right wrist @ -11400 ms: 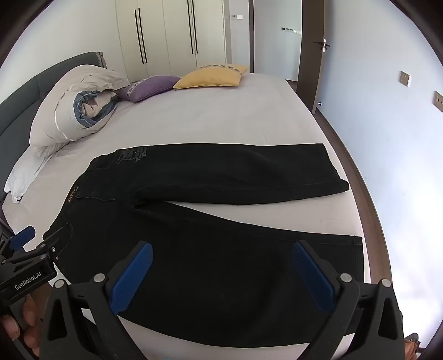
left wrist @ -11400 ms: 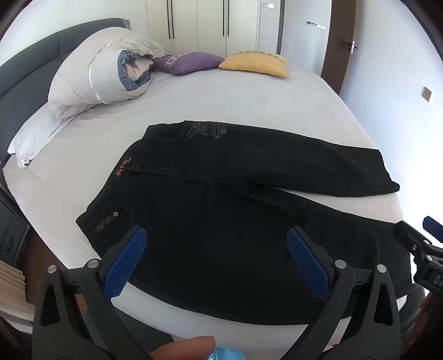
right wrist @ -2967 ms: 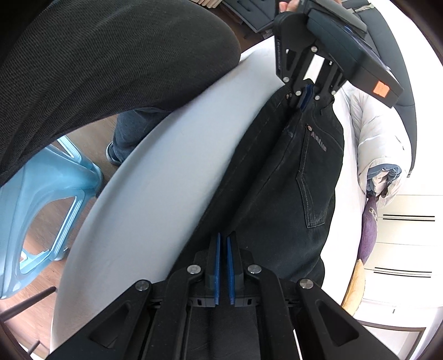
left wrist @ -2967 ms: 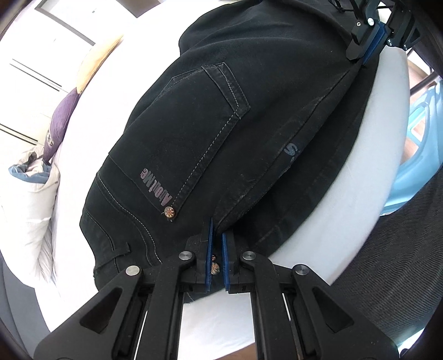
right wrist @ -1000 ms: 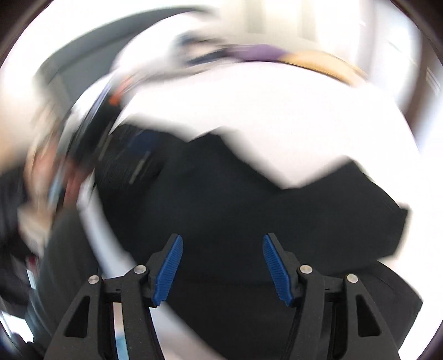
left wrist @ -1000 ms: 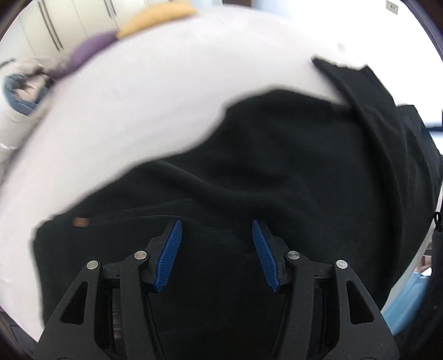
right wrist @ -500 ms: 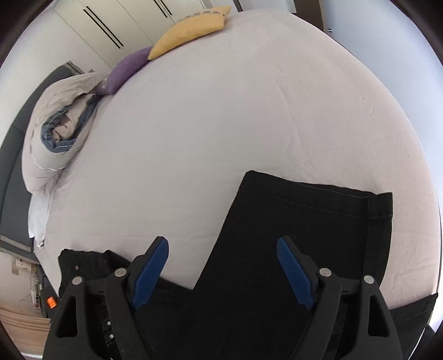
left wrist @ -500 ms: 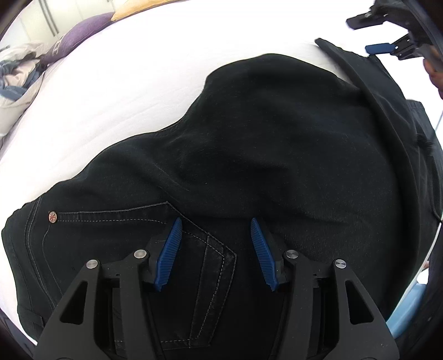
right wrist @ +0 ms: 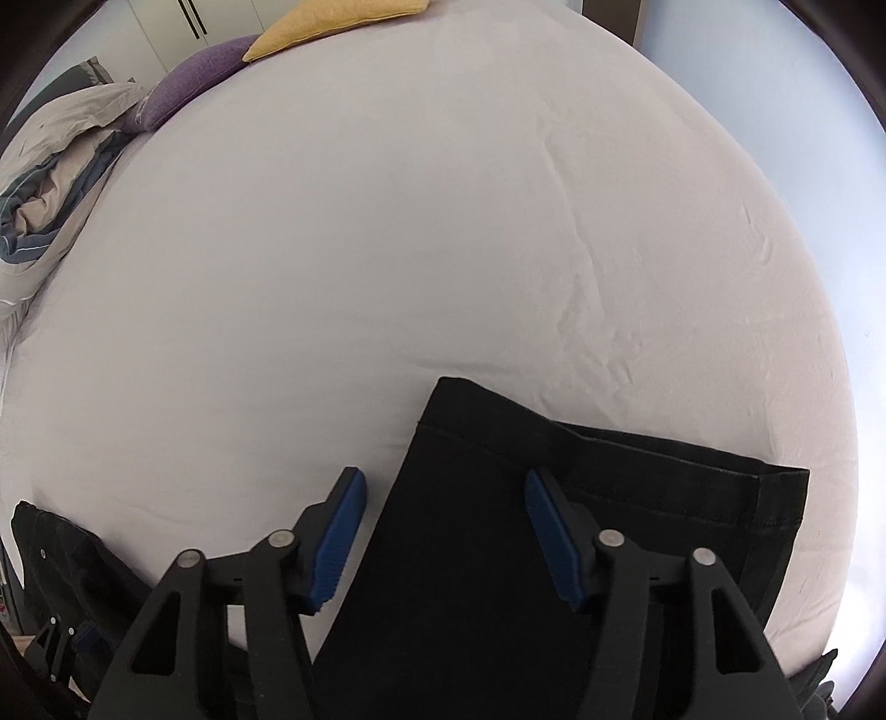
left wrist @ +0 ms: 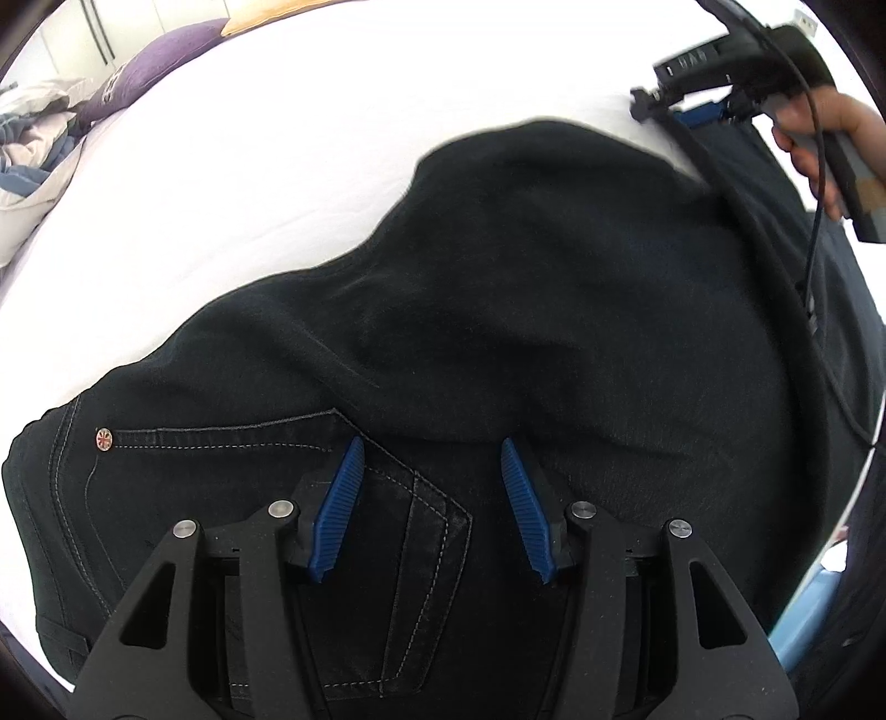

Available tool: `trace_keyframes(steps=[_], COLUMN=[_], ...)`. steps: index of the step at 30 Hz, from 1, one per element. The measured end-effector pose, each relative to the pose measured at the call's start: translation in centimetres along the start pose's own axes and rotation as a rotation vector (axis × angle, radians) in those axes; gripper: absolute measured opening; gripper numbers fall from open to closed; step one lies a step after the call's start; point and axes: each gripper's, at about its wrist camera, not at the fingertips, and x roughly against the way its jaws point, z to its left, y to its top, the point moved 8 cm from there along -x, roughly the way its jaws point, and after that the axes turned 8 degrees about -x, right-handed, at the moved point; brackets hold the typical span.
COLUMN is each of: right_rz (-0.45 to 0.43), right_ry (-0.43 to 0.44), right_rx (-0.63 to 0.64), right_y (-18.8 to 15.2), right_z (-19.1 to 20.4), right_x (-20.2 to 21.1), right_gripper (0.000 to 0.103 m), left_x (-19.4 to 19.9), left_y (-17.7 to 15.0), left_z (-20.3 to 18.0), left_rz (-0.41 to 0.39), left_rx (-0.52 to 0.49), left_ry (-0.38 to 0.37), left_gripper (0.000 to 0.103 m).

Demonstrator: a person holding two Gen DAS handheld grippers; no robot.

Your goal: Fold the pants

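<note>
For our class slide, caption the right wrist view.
Open right gripper above the hem end of black pants on a white bed.

The right gripper [right wrist: 443,531], its jaws apart and just closing inward, hovers over the hem end of the black pants [right wrist: 554,554] on the white bed [right wrist: 443,249], with purple pillow [right wrist: 188,88] and yellow pillow [right wrist: 332,22] beyond.

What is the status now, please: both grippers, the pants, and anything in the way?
Left gripper open over the back pocket. Right gripper open over the leg hems, has just been closing. Pants lengthwise-folded on bed, rumpled. Nothing in the way.
</note>
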Motion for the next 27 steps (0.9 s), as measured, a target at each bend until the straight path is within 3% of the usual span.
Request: trace_keyframes(steps=[1, 2, 4, 6, 8, 11, 14, 16, 22, 27], right_rz=[-0.001, -0.001, 0.008, 0.011, 0.004, -0.039, -0.096, -0.138, -0.258, -0.358], right_ry=[0.001, 0.018, 0.064, 0.125, 0.166, 0.232, 0.294, 0.330, 0.423, 0.441], right_rx=[-0.002, -0.010, -0.034, -0.072, -0.105, -0.133, -0.151, -0.180, -0.291, -0.339], right_y=[0.1, 0.2, 0.2, 0.2, 0.0, -0.9, -2.8, -4.1, -6.6, -10.1], right_z=[-0.1, -0.5, -1.3, -1.9, -2.3, -2.8, -3.2, -4.6, -7.6, -10.5], right_x=[0.0, 0.2, 0.4, 0.7, 1.2, 3.5, 6.6, 8.7, 13.7, 17.3], right_gripper=[0.040, 0.034, 0.019, 0.012, 0.009, 0.007, 0.007, 0.007, 0.006, 0.006], left_x=[0.7, 1.4, 3.4, 4.1, 2.7, -0.7, -1.9, -2.4, -3.0, -2.9], left_y=[0.3, 0.7, 1.9, 2.8, 2.9, 1.5, 0.6, 0.3, 0.0, 0.5], left_z=[0.2, 0.2, -0.3, -1.7, -3.4, -4.5, -3.4, -3.3, -3.6, -4.2], left_rz=[-0.016, -0.041, -0.128, -0.163, -0.131, -0.073, -0.099, -0.102, -0.074, -0.064], left_rx=[0.025, 0.060, 0.142, 0.167, 0.199, 0.280, 0.407, 0.423, 0.409, 0.413], left_ry=[-0.022, -0.056, -0.169, -0.263, -0.377, -0.471, -0.578, -0.603, -0.567, -0.557], left_gripper=[0.048, 0.038, 0.032, 0.021, 0.012, 0.005, 0.000, 0.000, 0.000, 0.000])
